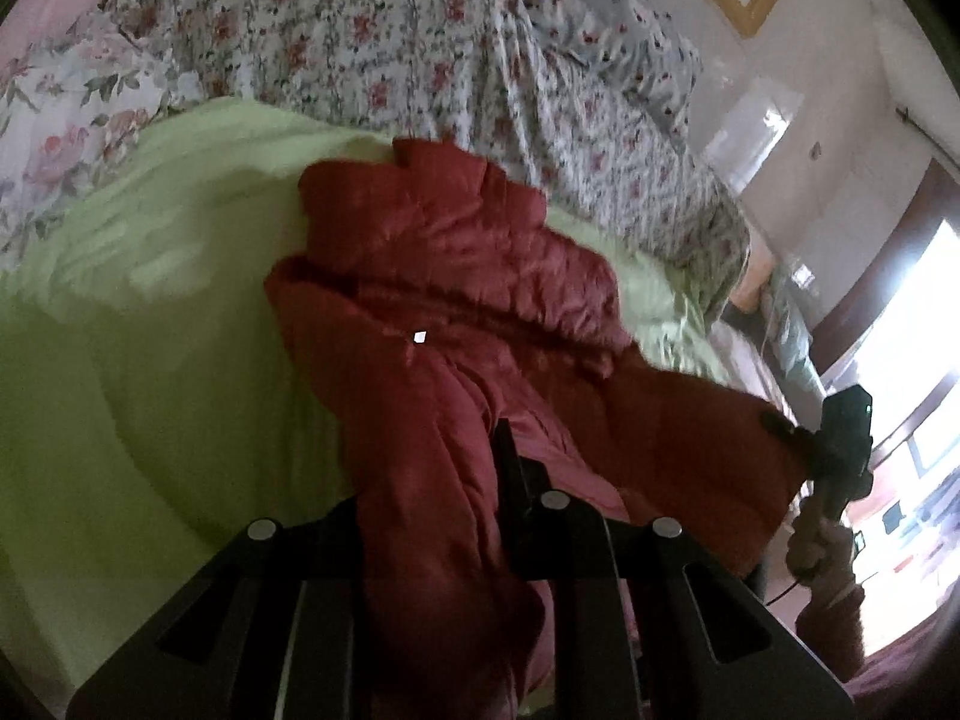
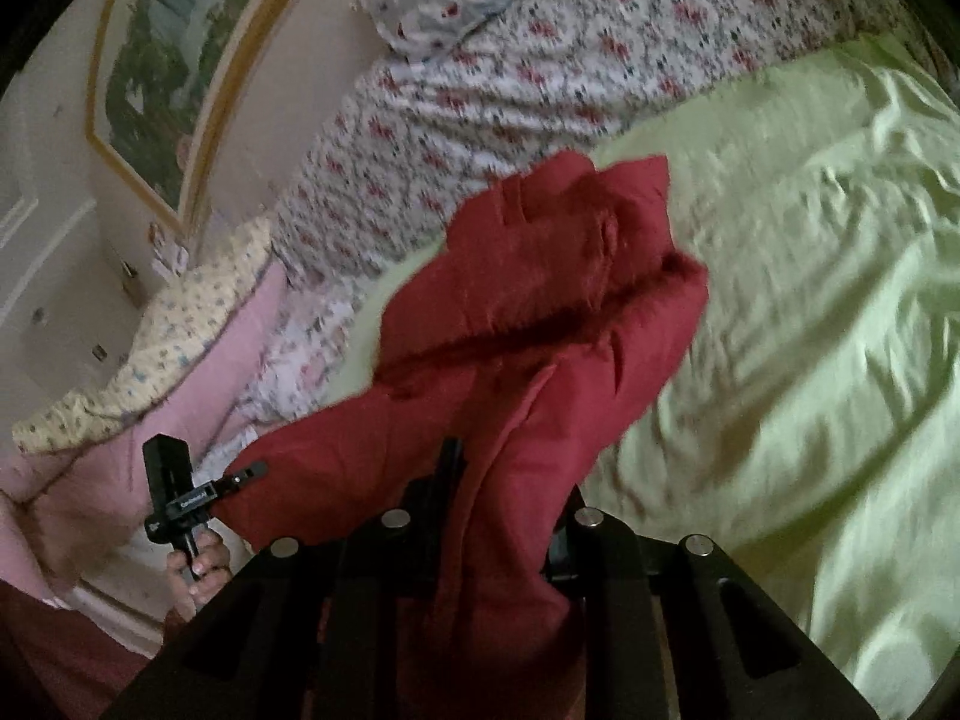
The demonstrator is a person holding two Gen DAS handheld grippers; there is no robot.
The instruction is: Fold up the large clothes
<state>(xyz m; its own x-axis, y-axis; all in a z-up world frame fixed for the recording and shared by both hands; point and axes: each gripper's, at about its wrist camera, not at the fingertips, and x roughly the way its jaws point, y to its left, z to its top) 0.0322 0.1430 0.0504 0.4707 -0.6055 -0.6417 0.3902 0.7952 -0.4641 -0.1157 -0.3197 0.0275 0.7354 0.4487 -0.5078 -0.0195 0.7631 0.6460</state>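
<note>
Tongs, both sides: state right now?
Left tongs: shut on the red jacket.
Right tongs: shut on the red jacket too.

A pale green sheet (image 1: 150, 312) covers the bed, rumpled toward 3 o'clock in the right wrist view. Beyond it, at 12 o'clock, lies a white quilt with small red flowers (image 1: 372, 48). A gold-framed picture (image 2: 156, 78) hangs on the wall at 10 o'clock. Pink bedding with a yellow floral edge (image 2: 180, 348) sits at 8 o'clock. A bright window (image 1: 912, 324) glares at 3 o'clock.
</note>
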